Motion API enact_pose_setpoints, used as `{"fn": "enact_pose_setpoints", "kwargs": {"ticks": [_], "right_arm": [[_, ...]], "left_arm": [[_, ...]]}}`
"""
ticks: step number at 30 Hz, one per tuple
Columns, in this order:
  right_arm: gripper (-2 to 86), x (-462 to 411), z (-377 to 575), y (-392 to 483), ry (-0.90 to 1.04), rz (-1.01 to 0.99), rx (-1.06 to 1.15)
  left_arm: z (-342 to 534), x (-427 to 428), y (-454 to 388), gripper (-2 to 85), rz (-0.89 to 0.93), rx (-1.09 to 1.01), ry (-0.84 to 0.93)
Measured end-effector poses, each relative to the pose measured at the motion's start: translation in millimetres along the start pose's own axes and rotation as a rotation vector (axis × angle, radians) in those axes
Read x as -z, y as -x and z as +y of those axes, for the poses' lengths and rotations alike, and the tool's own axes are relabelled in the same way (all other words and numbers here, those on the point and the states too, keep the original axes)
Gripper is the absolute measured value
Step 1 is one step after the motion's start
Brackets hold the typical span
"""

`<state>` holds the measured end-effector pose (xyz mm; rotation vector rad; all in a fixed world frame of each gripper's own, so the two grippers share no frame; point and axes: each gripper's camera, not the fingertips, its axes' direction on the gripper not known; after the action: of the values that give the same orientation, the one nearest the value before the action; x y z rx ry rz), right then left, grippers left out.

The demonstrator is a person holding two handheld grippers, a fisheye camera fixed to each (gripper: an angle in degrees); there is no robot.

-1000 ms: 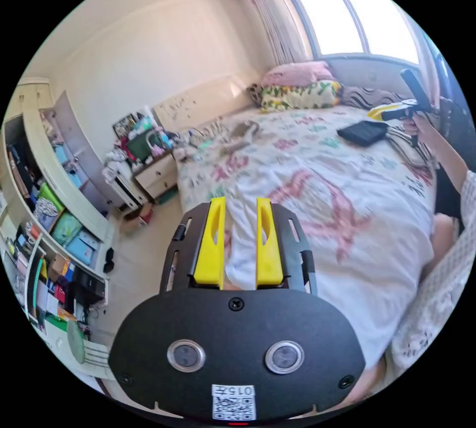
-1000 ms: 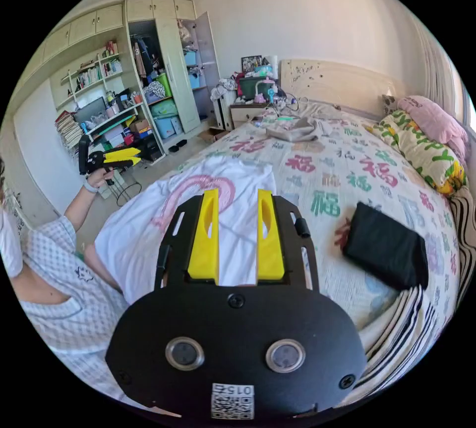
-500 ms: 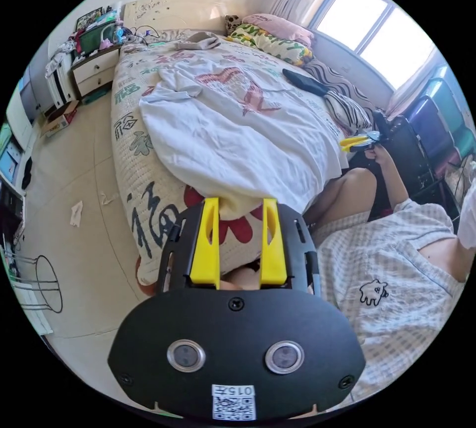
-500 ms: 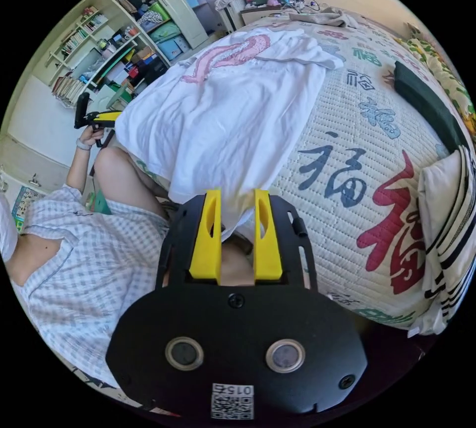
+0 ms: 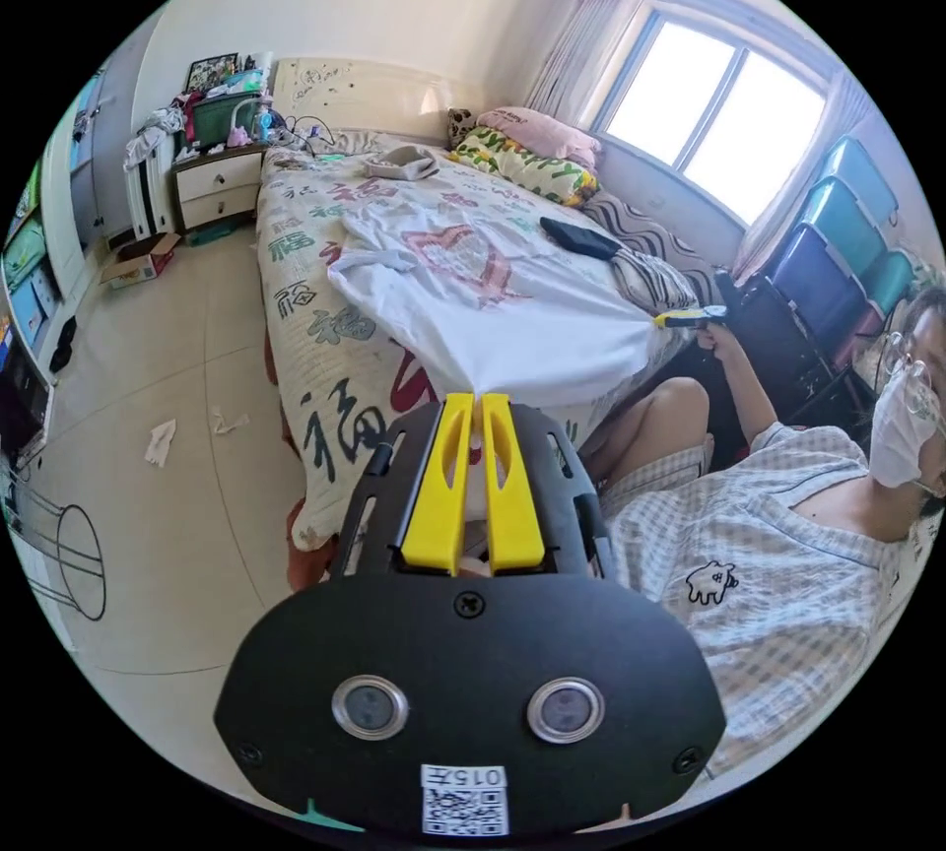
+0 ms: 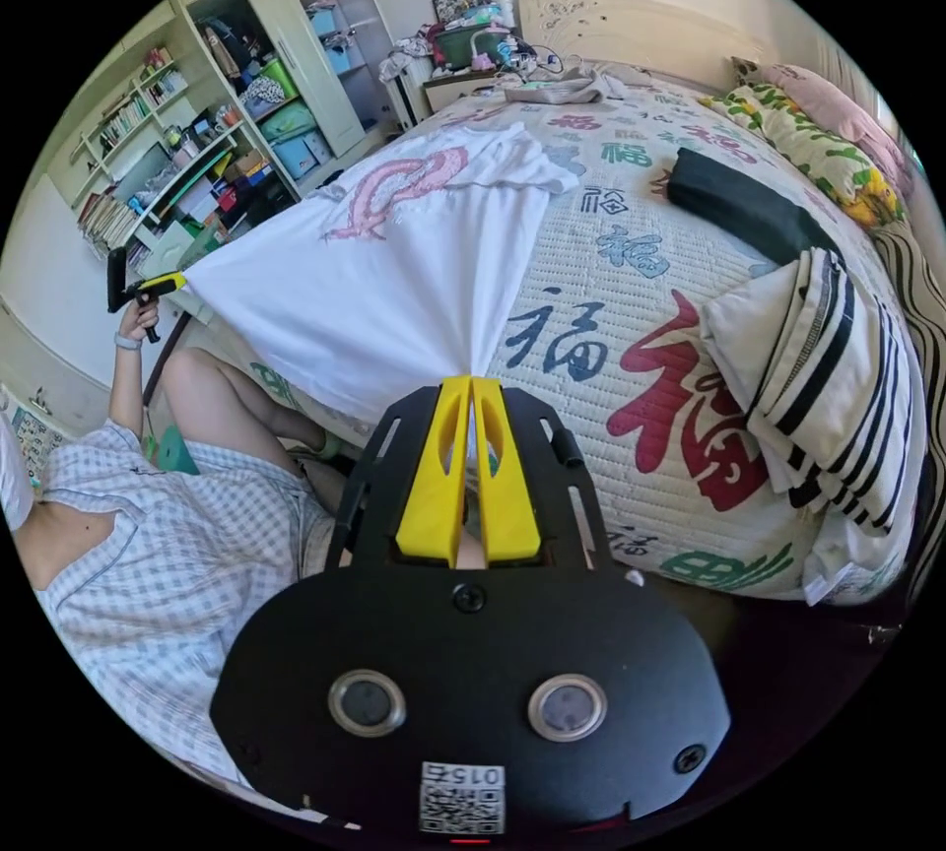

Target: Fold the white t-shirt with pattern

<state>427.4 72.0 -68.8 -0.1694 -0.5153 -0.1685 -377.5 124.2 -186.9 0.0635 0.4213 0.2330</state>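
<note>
A white t-shirt (image 5: 503, 314) with a pink pattern lies spread over the near end of the bed, its hem pulled taut off the edge. My left gripper (image 5: 477, 399) is shut on one hem corner. My right gripper (image 6: 470, 382) is shut on the other corner of the t-shirt (image 6: 384, 270). In the left gripper view the right gripper (image 5: 680, 319) shows at the far corner, held by a hand. In the right gripper view the left gripper (image 6: 158, 284) shows at the shirt's other corner. The pink print (image 6: 394, 186) faces up.
The bed (image 6: 631, 319) has a quilt with large characters. A folded black garment (image 6: 744, 206), a striped folded cloth (image 6: 838, 378) and pillows (image 5: 537, 163) lie on it. The seated person's knee (image 5: 660, 403) is under the hem. Shelves (image 6: 187, 171) and a nightstand (image 5: 212, 186) stand beyond.
Both grippers went from open to shut on the shirt's hem corners. The hem, slack before, is now stretched taut between them. Both cameras have swung.
</note>
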Motion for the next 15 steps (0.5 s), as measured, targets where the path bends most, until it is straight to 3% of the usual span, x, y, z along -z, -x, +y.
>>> {"fn": "enact_pose_setpoints", "kwargs": {"ticks": [6,10,13,15], "right_arm": [[0.1,-27,-7,-4,0.119,-0.036,0.018],[4.9,-33,-17,-15,0.129,0.051,-0.035],[6.4,-7,-40,-11,-0.038,0.090,0.007],[7.2,-1,-69,0,-0.110,0.134,0.070]], "left_arm": [[22,-28,14,1.5,-0.004,0.013,0.166],[16,-39,23,5.4,-0.144,0.019,0.283],[-3,-2,31,7.5,-0.289,0.044,0.183],[-32,18,32,8.3,-0.291,0.038,0.057]]}}
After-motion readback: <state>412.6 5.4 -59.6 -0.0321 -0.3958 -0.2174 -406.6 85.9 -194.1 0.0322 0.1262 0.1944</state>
